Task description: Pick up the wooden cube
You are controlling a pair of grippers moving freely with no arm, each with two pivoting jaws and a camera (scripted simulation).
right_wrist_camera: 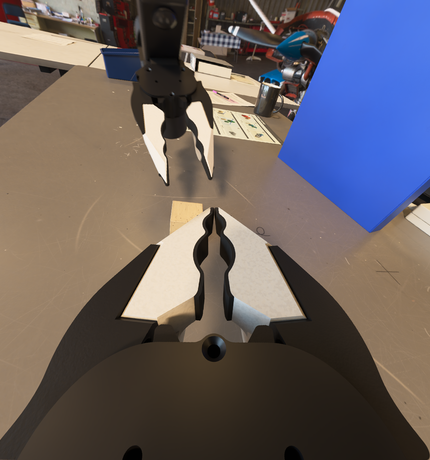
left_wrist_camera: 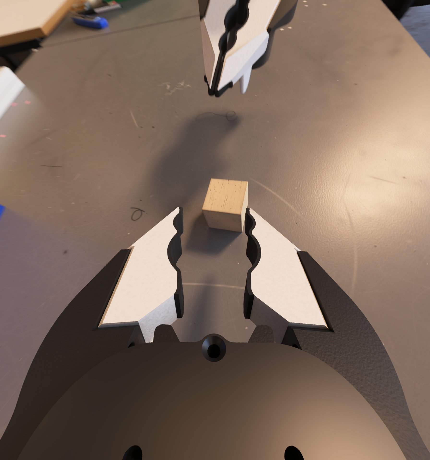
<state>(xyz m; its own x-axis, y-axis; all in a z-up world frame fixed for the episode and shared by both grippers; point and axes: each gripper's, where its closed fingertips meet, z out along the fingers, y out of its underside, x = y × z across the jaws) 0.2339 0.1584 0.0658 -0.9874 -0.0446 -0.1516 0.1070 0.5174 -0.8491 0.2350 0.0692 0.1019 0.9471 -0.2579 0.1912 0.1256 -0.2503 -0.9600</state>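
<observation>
A small wooden cube (left_wrist_camera: 224, 204) sits on the grey table (left_wrist_camera: 333, 149). My left gripper (left_wrist_camera: 214, 211) is open, and the cube lies just ahead of its fingertips, nearer the right one. My right gripper (right_wrist_camera: 214, 210) is shut and empty. In the left wrist view it (left_wrist_camera: 214, 92) hangs above the table beyond the cube. In the right wrist view the cube (right_wrist_camera: 184, 214) is partly hidden behind my right gripper's left finger, and the open left gripper (right_wrist_camera: 189, 180) hovers beyond the cube.
A big blue panel (right_wrist_camera: 363, 112) stands at the right of the table. A dark metal mug (right_wrist_camera: 267, 99), printed sheets (right_wrist_camera: 244, 125) and a blue bin (right_wrist_camera: 120, 63) lie at the far side. A wooden board (left_wrist_camera: 17, 22) lies at the far left in the left wrist view.
</observation>
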